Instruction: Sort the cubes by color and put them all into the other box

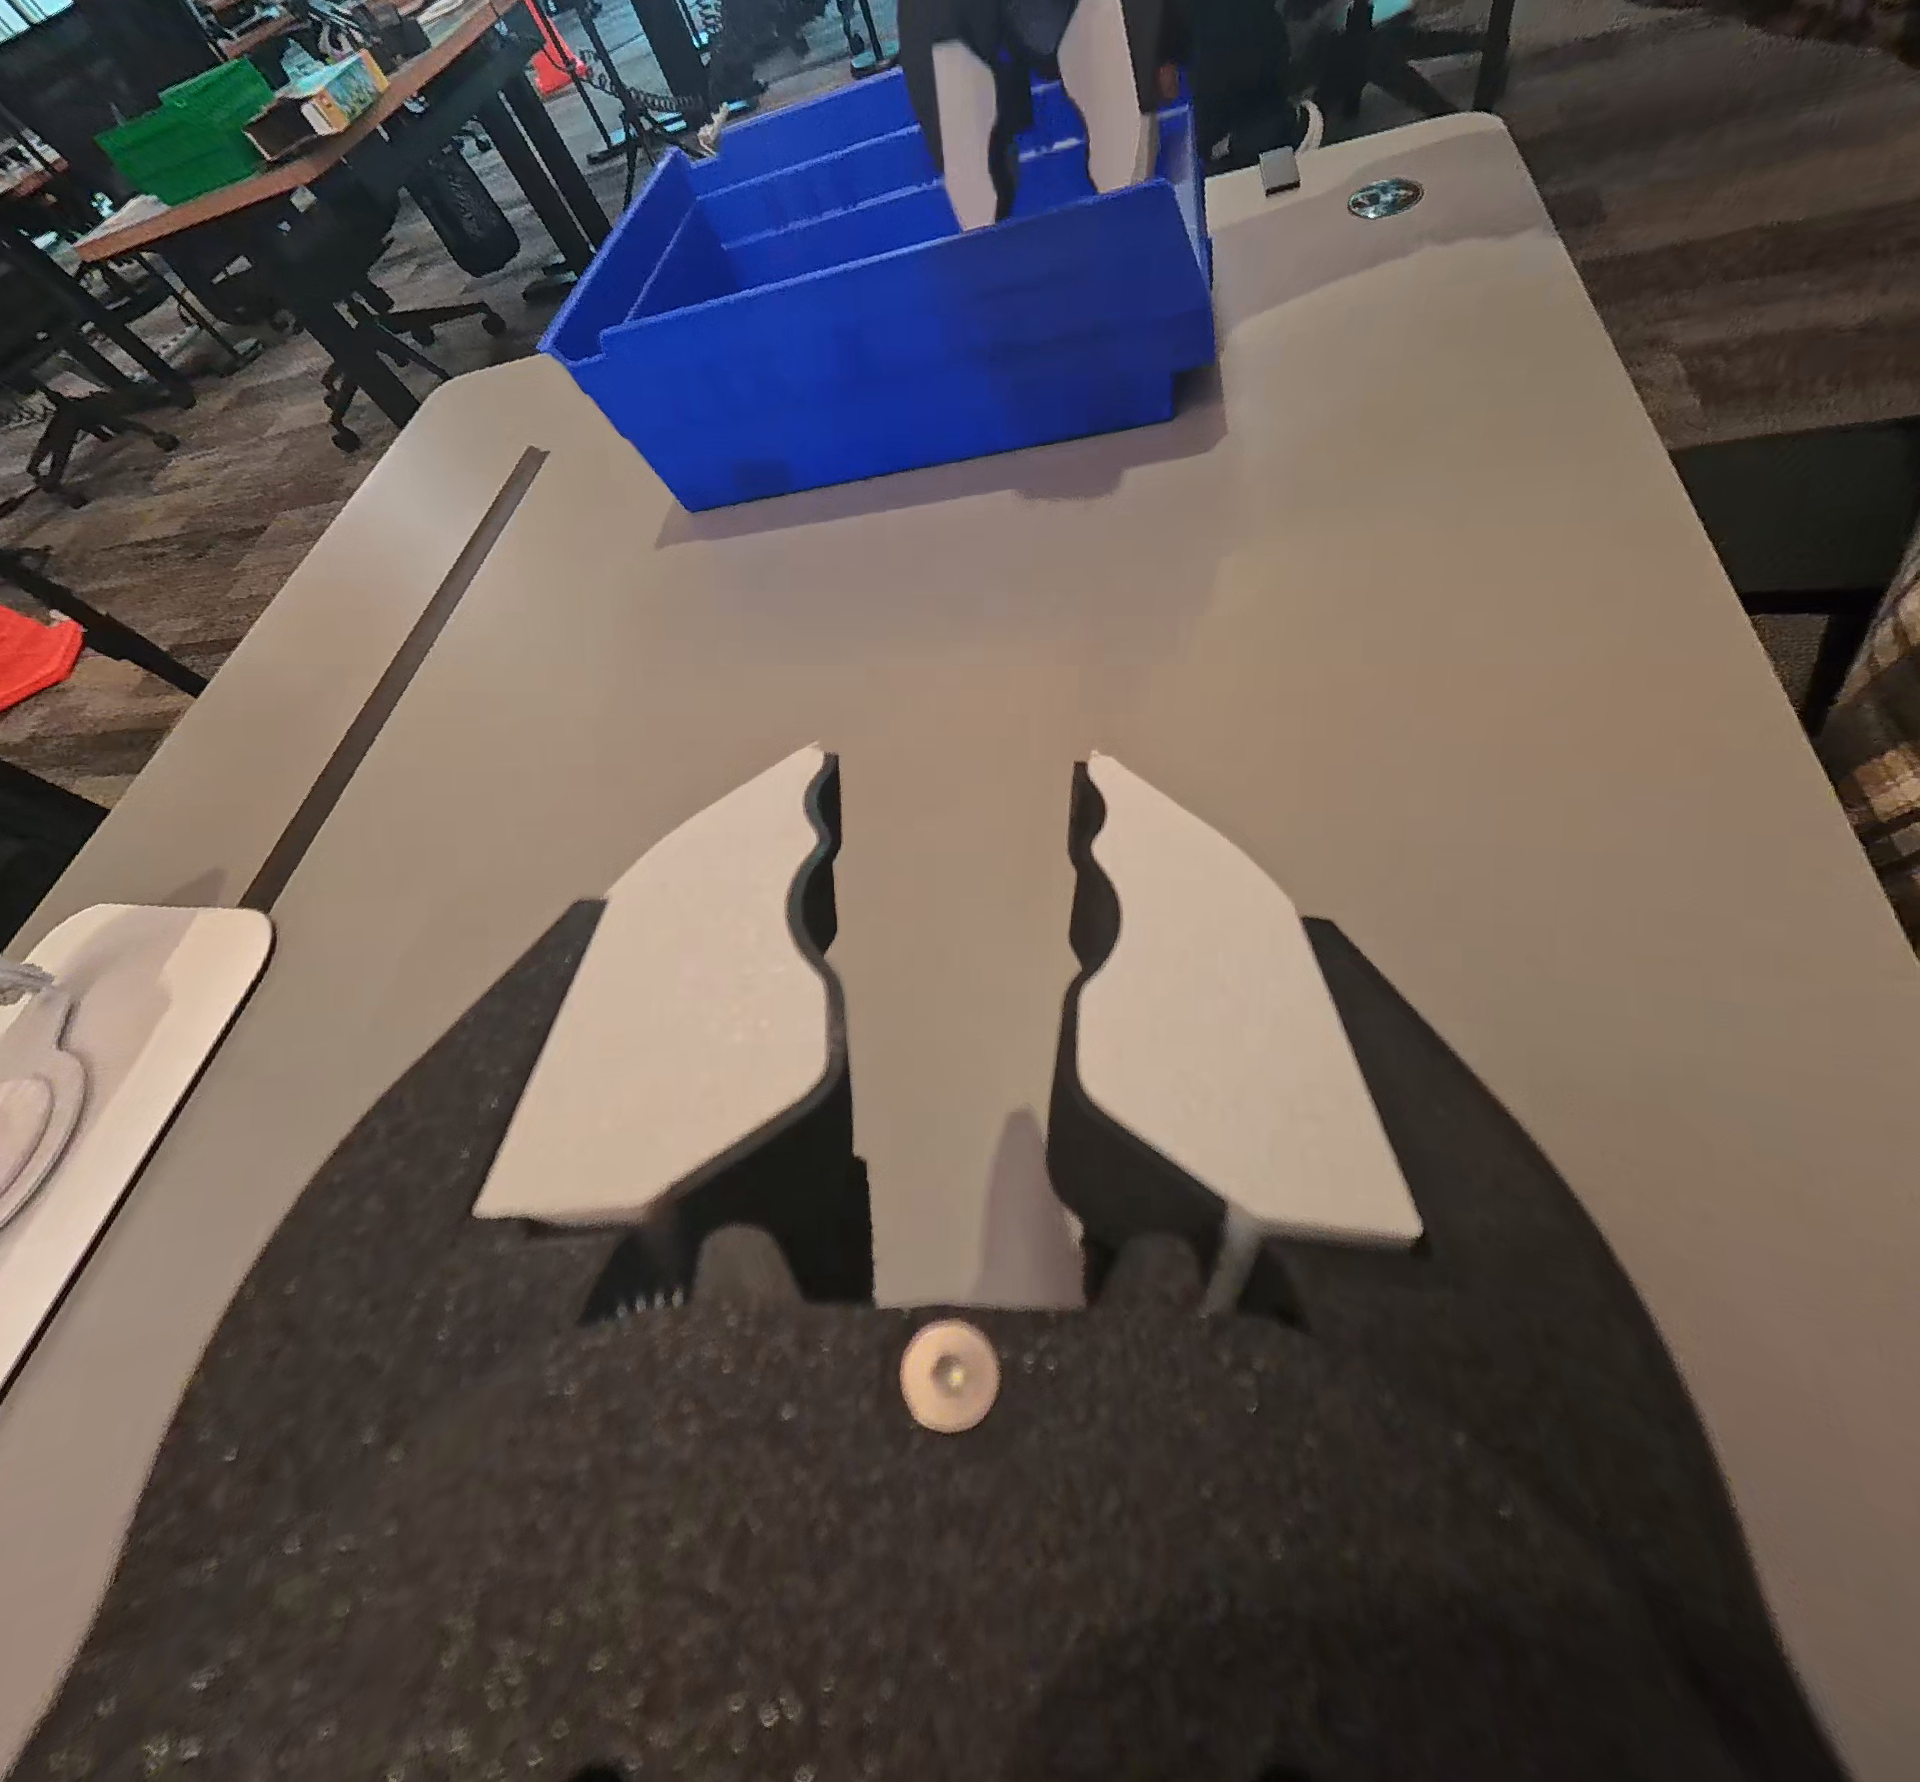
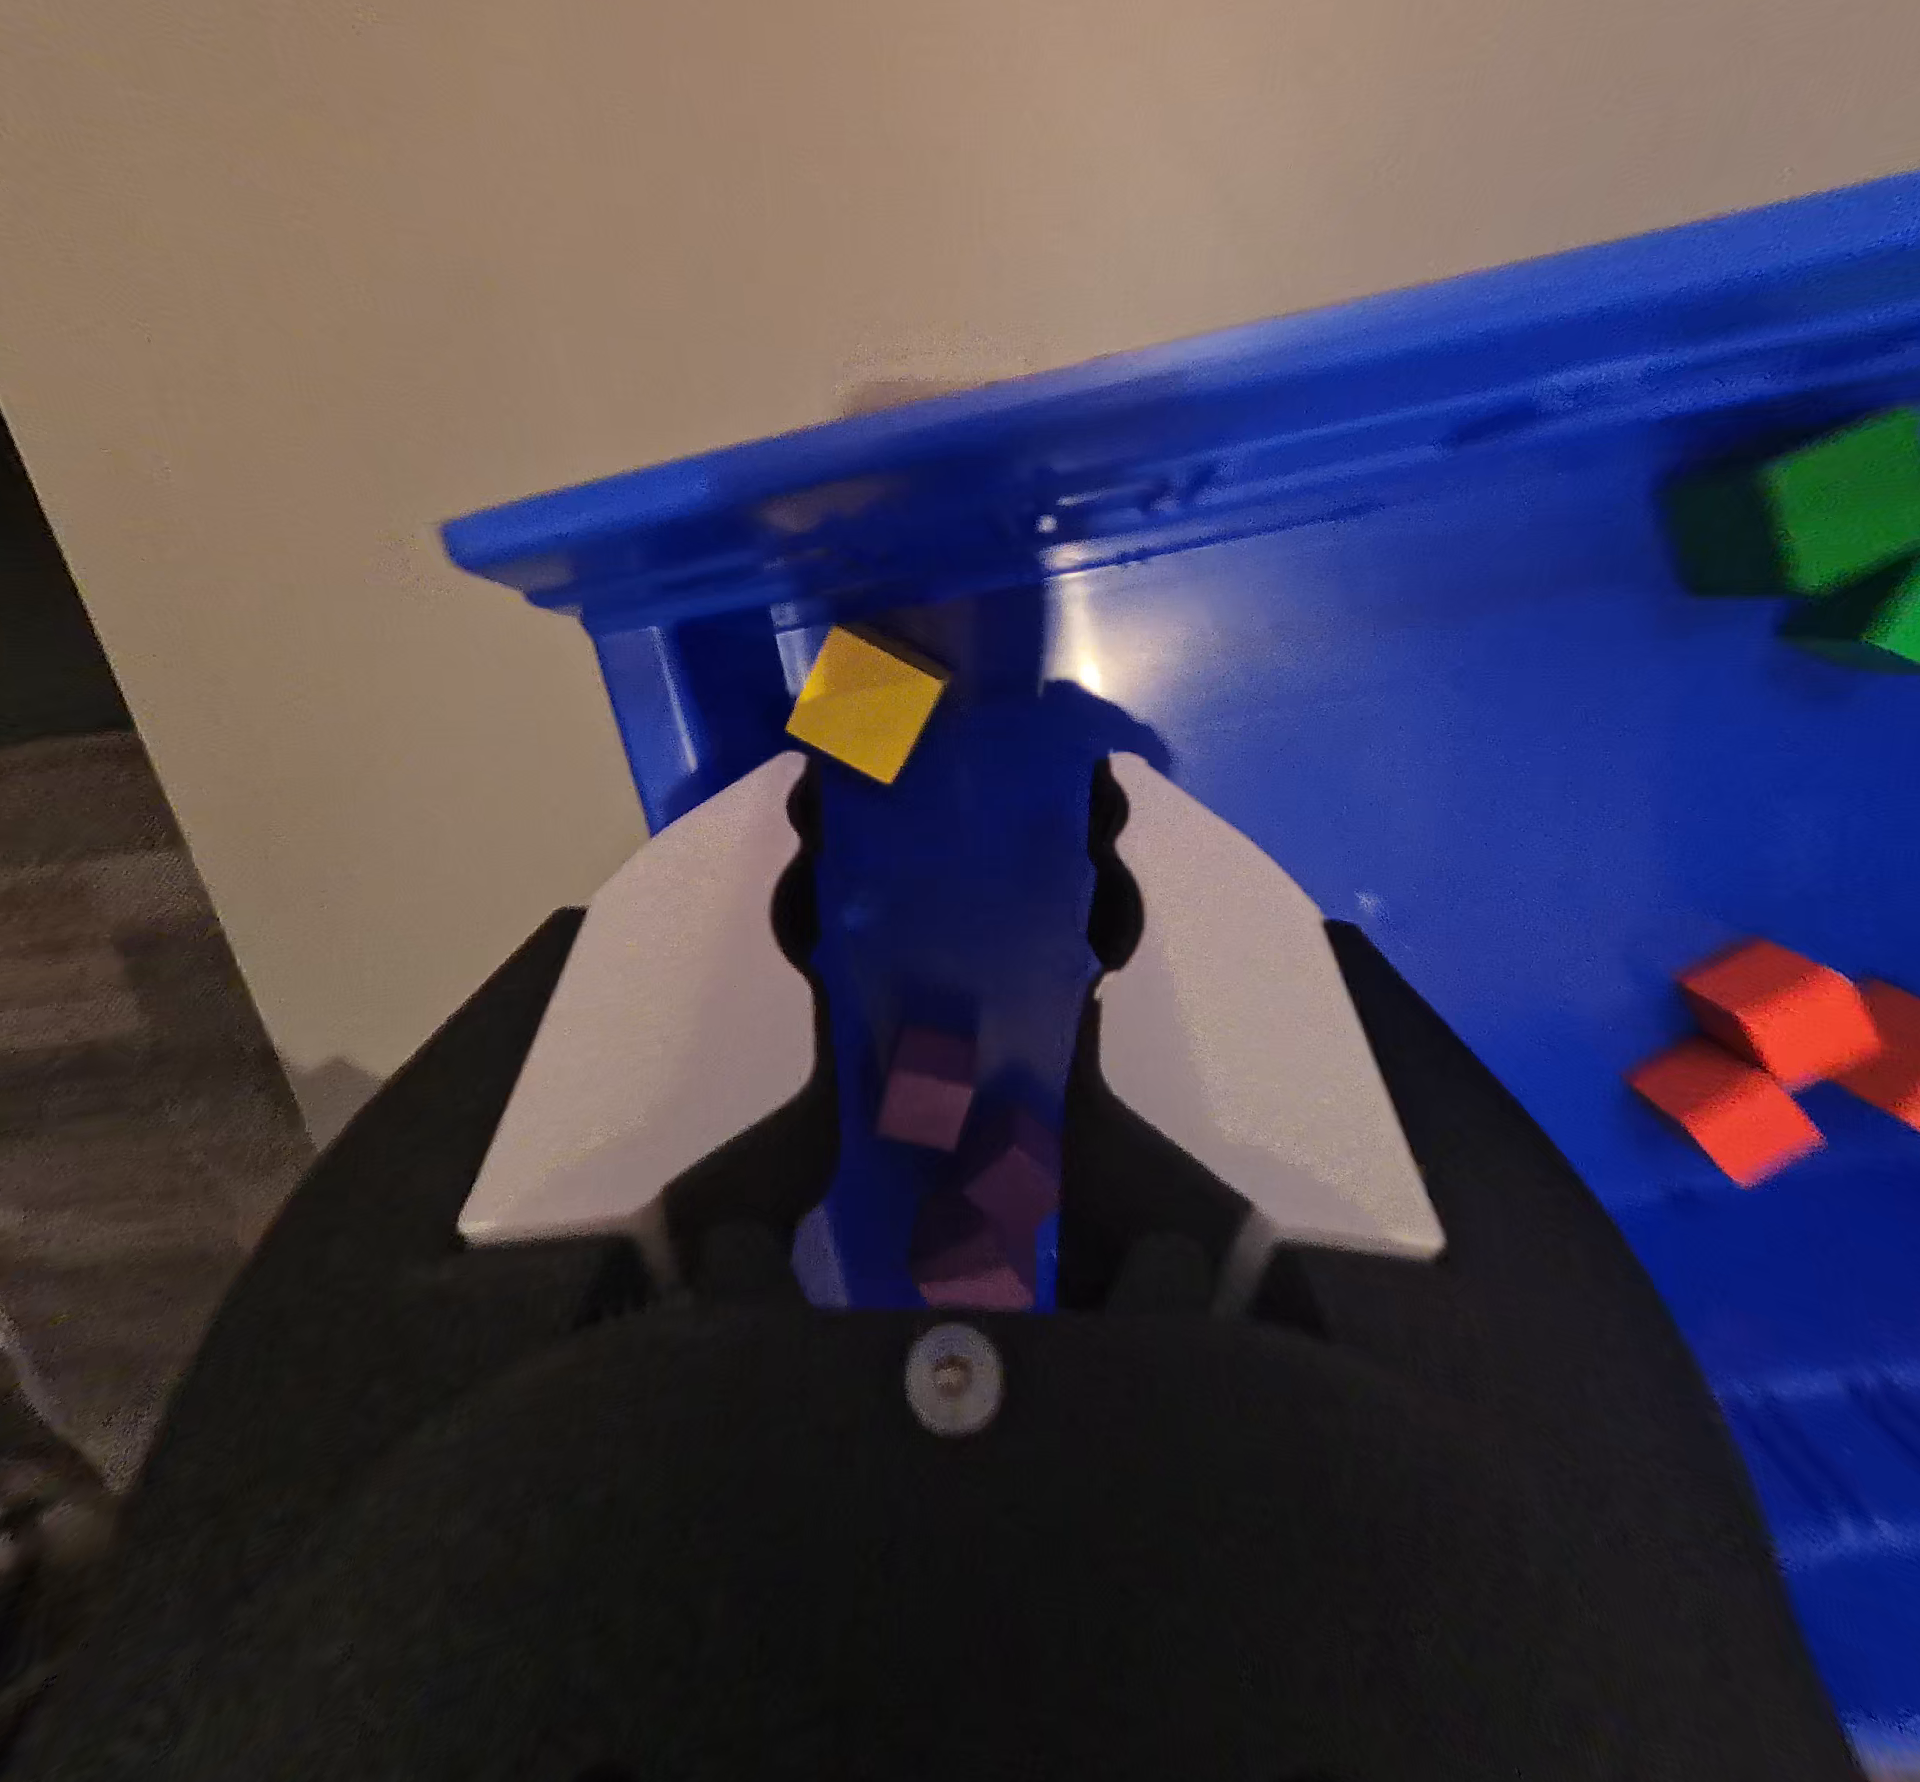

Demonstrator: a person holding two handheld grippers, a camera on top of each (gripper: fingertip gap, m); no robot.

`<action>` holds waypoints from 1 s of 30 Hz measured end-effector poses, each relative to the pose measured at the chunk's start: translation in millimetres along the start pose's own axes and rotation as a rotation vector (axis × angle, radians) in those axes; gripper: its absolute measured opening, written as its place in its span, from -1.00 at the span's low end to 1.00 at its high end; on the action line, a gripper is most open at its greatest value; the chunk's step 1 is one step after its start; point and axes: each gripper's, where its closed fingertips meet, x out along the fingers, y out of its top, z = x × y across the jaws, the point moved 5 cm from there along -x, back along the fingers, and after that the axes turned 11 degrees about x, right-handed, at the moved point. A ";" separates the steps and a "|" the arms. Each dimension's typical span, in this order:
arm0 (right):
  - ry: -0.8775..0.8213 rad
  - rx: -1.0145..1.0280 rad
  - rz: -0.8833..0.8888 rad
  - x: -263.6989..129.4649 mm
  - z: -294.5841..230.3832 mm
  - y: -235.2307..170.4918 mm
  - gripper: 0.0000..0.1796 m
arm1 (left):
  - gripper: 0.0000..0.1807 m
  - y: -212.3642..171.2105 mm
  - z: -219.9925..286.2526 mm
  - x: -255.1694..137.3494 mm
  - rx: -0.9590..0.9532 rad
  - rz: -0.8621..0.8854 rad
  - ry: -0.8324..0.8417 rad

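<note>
On a broad grey desk (image 1: 1351, 589) at the edge of an open-plan office, a deep blue plastic bin with inner dividers (image 1: 904, 330) stood toward the far end, well apart from the left gripper (image 1: 956, 776), whose white fingers hung a moderate way apart over bare tabletop with nothing between them. The right gripper (image 2: 951, 787) reached down into the bin from the far side, its jaws parted about as far and likewise empty. Inside, seen from the right wrist view, the blue bin's floor held small painted cubes already grouped: two green cubes (image 2: 1839, 527) near the wall at right, a cluster of red cubes (image 2: 1766, 1057) below them, several purple cubes (image 2: 966, 1171) showing in the gap behind the right gripper's fingers, and a single yellow cube (image 2: 868, 719) tipped on a corner against the end wall, just ahead of the left fingertip. Whether a second box lay nearby could not be told. The cubes appeared light, rigid and smooth-faced, best pinched across two flat opposite sides; the tilted yellow one would likely need squaring up, since a grip on its edges could let it twist free.
</note>
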 end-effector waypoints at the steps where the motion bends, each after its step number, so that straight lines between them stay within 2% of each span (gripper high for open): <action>1: -0.044 0.013 0.037 -15.0 2.1 3.3 -0.42 | -0.54 -0.6 -0.4 -2.6 -0.004 0.006 0.006; 3: -0.143 0.043 0.165 -54.0 4.6 15.4 -0.38 | -0.54 -2.2 -0.6 -8.6 -0.010 0.019 0.019; 7: -0.271 0.157 0.544 -131.7 -6.1 52.3 -0.05 | -0.54 -7.0 1.1 -21.6 -0.024 0.048 0.048; 9: -0.260 0.212 0.751 -153.1 -20.6 73.1 0.04 | -0.54 -10.6 1.8 -29.4 -0.038 0.059 0.066; 11: -0.213 0.241 0.930 -159.3 -39.1 93.3 0.03 | -0.54 -14.0 2.6 -38.8 -0.056 0.071 0.088; 15: -0.096 0.283 1.104 -131.9 -70.5 129.3 0.02 | -0.53 -23.0 4.7 -64.7 -0.073 0.074 0.146; 18: 0.045 0.287 1.205 -92.2 -87.4 160.4 -0.01 | -0.52 -32.4 5.3 -91.9 -0.088 0.066 0.204; 22: 0.213 0.302 1.249 -32.4 -99.3 203.5 -0.05 | -0.52 -46.1 3.8 -143.0 -0.104 0.037 0.310; 26: 0.310 0.289 1.274 12.5 -108.8 240.6 -0.11 | -0.53 -62.8 -5.5 -224.6 -0.093 -0.112 0.467; 30: 0.303 0.276 1.262 43.0 -112.2 263.8 -0.12 | -0.52 -100.4 -19.1 -336.3 -0.174 -0.471 0.627</action>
